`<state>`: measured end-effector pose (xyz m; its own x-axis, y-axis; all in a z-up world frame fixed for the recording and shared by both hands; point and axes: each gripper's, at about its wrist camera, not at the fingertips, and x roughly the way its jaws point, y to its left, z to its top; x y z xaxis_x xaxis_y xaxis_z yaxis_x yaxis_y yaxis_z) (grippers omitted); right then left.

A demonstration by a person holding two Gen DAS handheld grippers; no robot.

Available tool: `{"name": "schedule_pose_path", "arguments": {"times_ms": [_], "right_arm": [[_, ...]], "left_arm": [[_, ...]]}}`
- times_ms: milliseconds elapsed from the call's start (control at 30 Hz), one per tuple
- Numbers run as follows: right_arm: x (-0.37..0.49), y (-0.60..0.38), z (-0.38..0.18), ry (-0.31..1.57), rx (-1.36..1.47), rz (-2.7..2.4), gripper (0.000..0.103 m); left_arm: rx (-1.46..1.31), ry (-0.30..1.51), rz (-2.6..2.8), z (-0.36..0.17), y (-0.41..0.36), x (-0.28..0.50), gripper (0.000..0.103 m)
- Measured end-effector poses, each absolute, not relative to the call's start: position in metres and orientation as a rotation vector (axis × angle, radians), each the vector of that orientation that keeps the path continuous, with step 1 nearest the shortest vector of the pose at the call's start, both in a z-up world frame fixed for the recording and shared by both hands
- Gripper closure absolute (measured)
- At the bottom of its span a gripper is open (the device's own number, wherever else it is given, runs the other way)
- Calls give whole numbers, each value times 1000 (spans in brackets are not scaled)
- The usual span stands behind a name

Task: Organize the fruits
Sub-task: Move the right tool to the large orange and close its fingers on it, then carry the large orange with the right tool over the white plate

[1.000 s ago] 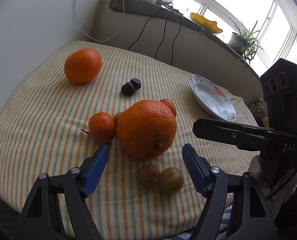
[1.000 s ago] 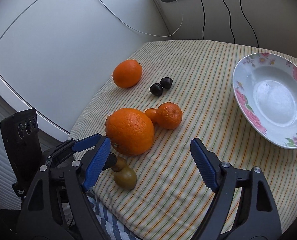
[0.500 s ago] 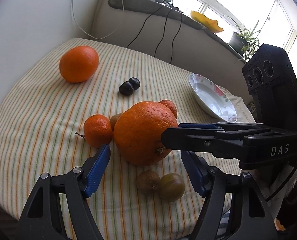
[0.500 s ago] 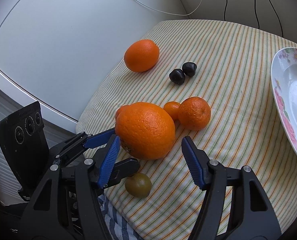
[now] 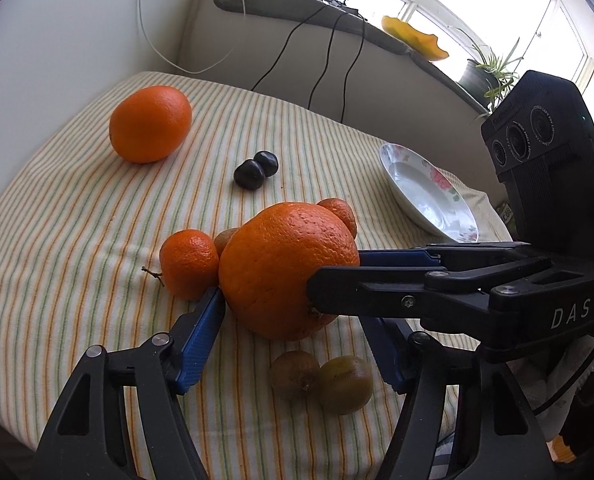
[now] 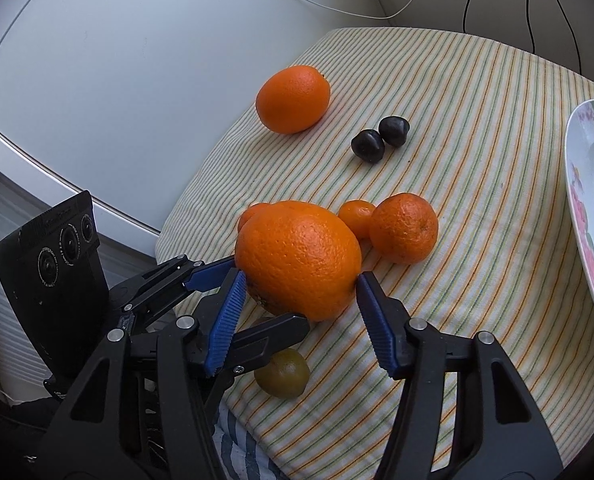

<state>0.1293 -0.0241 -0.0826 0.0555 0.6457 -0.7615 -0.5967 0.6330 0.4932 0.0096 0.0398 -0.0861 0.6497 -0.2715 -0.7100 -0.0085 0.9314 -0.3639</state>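
Both grippers closing around big orange (image 6: 297, 258)
Left gripper (image 5: 293, 334) and right gripper (image 6: 297, 312) part-open, pads at its sides; grip unclear. Near cloth's (image 6: 477, 128) front edge.

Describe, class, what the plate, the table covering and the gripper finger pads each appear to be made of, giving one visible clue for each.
Plate: probably glazed ceramic; glossy white with bright reflections and a printed flower rim.
Table covering: woven cloth, matte; it puckers softly and carries fine coloured stripes.
Finger pads: likely moulded blue plastic or rubber; ribbed faces, dull sheen, on black arms.
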Motion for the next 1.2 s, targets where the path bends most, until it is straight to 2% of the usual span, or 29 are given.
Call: {"name": "schedule_pose_path", "arguments": {"times_ms": [167, 700, 1200], "right_arm": [[129, -24, -83, 1188, 54, 938, 44], [121, -45, -63, 1147, 73, 916, 45], [130, -88, -36, 1089, 121, 843, 45]], "left_arm": [[-336, 853, -141, -85, 39, 10, 39], [-304, 822, -158, -70, 25, 14, 39], [-237, 784, -233, -49, -14, 50, 39]]}}
